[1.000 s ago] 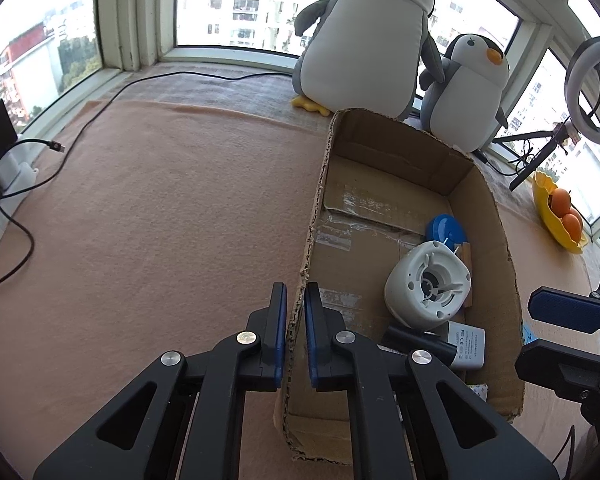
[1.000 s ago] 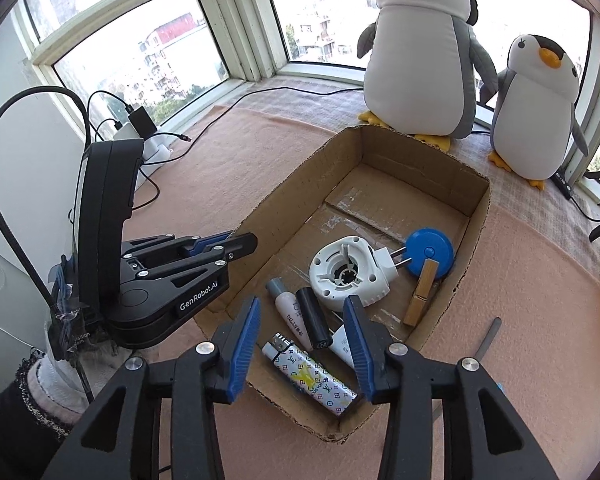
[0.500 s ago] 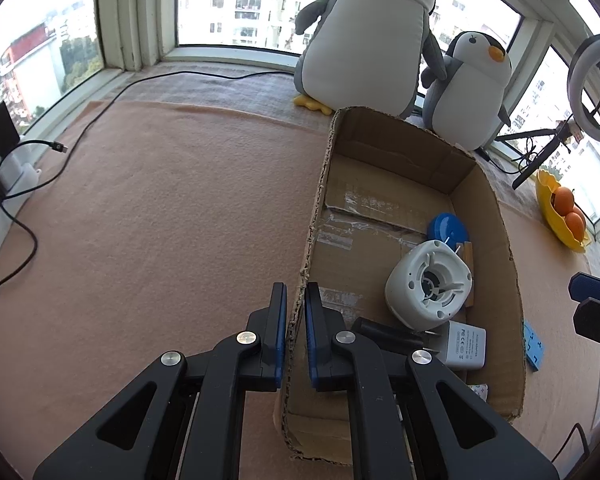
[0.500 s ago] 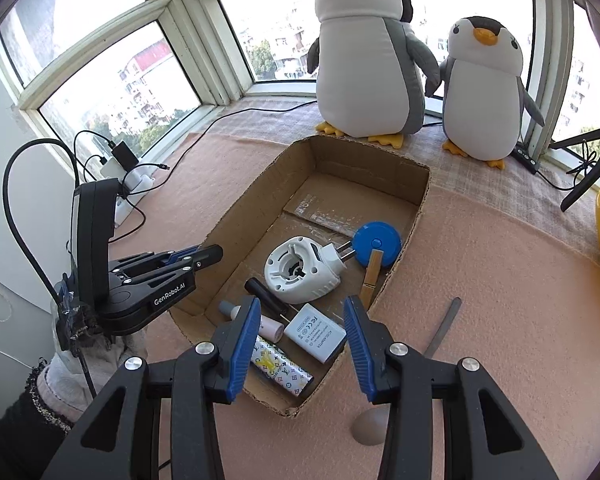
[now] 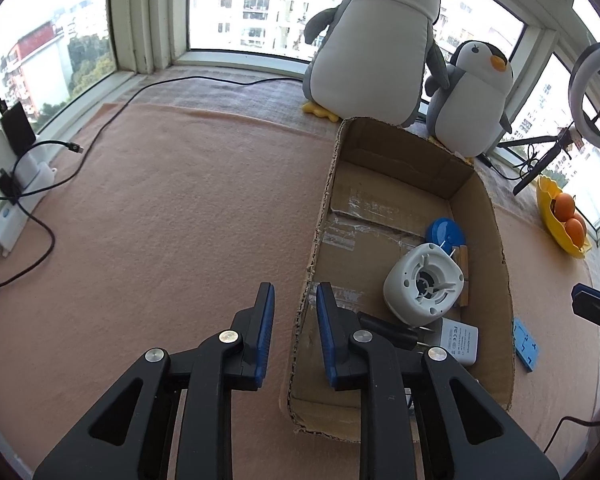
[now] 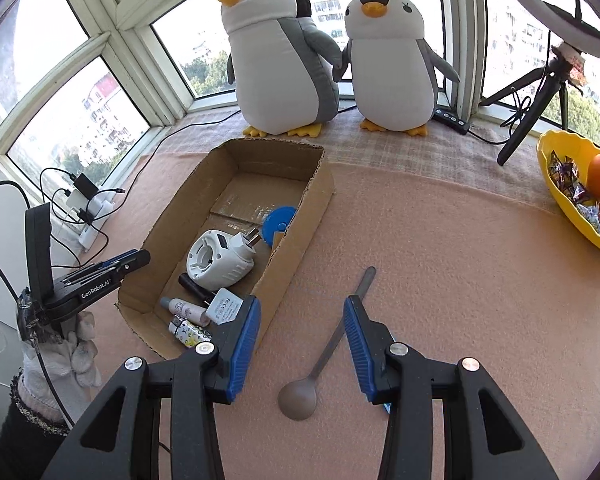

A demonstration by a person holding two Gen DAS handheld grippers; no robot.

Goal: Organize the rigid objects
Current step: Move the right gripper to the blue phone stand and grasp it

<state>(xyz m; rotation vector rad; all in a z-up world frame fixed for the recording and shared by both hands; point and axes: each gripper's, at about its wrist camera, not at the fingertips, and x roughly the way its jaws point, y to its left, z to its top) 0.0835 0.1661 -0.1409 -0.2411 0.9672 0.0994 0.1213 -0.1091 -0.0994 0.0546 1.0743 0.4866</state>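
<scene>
An open cardboard box (image 6: 300, 248) (image 5: 500, 248) lies on the pink blanket. It holds a white plug adapter (image 6: 218, 258) (image 5: 424, 284), a blue disc (image 6: 278, 220) (image 5: 444, 232), a wooden clip (image 5: 463, 276), a black tube (image 6: 194, 285), a small white bottle (image 6: 184, 310), a white charger (image 6: 223, 307) (image 5: 458, 339) and a patterned lighter (image 6: 190, 332). A metal spoon (image 6: 324, 356) lies on the blanket right of the box. My right gripper (image 6: 302, 320) is open and empty above the spoon's handle. My left gripper (image 5: 294, 304) is open, its fingers either side of the box's left wall (image 5: 306, 304).
Two plush penguins (image 6: 284, 60) (image 6: 392, 64) stand behind the box. A yellow bowl of oranges (image 6: 580, 196) sits at right, near a ring-light tripod (image 6: 536, 104). A power strip with cables (image 5: 16, 196) lies at far left. A small blue card (image 5: 525, 345) lies right of the box.
My left gripper has opened, letting go of the box wall it was pinching. My right gripper has swung right, from over the box to above the spoon, and opened wider.
</scene>
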